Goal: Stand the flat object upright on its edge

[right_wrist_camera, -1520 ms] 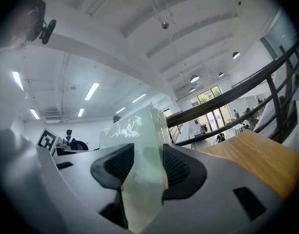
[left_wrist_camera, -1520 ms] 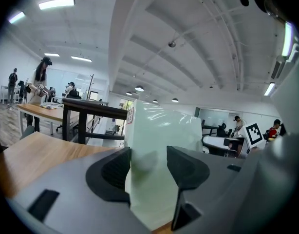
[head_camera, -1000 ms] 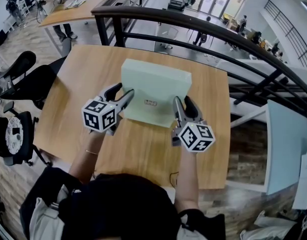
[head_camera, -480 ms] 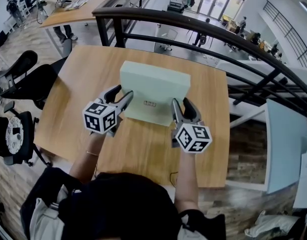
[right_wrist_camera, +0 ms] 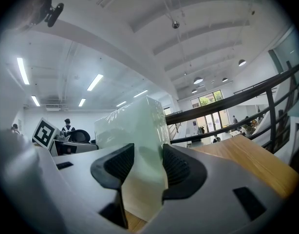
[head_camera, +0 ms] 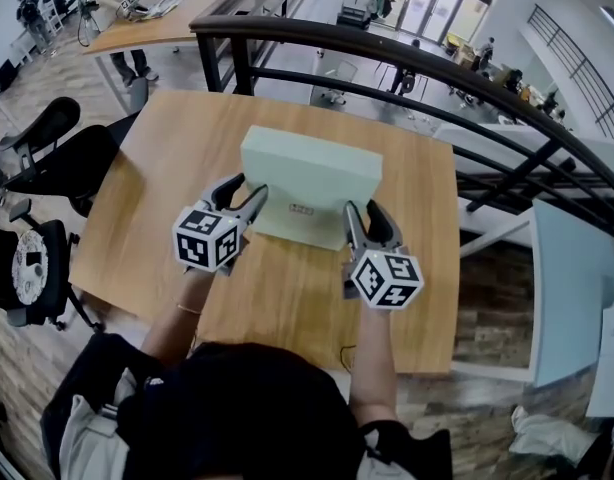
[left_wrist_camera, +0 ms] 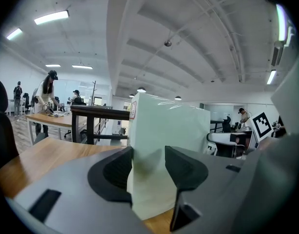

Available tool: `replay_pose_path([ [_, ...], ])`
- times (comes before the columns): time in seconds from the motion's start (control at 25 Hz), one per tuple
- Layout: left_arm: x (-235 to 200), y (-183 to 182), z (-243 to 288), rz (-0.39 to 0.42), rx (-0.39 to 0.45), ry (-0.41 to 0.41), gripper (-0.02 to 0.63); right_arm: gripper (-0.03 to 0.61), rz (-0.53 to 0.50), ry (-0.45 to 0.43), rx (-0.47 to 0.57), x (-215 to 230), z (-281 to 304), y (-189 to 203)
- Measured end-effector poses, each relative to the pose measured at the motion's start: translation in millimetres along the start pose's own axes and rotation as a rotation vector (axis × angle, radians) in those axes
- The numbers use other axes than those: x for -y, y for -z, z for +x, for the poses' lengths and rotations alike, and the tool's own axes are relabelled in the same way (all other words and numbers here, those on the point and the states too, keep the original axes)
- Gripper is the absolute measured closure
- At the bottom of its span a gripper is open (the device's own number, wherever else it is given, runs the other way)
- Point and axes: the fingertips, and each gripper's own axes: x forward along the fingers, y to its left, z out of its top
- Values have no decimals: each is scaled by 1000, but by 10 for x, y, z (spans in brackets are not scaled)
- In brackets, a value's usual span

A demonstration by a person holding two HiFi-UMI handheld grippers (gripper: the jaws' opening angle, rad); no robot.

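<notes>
My right gripper point(head_camera: 360, 211) pinches the box point(head_camera: 309, 163), my left gripper's point(head_camera: 249, 188) just-closing jaws seemingly too, so I'd tip both ends evenly.

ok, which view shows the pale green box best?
Head view: the whole box is in frame on the table, with its broad face, top edge and small label. The left gripper view and the right gripper view each show only one end of it, close up and distorted.
</notes>
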Motion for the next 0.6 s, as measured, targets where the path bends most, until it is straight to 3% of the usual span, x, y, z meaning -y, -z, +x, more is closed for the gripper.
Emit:
replay_pose_path([
  [0.6,46,122,-159,-39,4,19,404,393,12,9,-16,-80,-159,131],
])
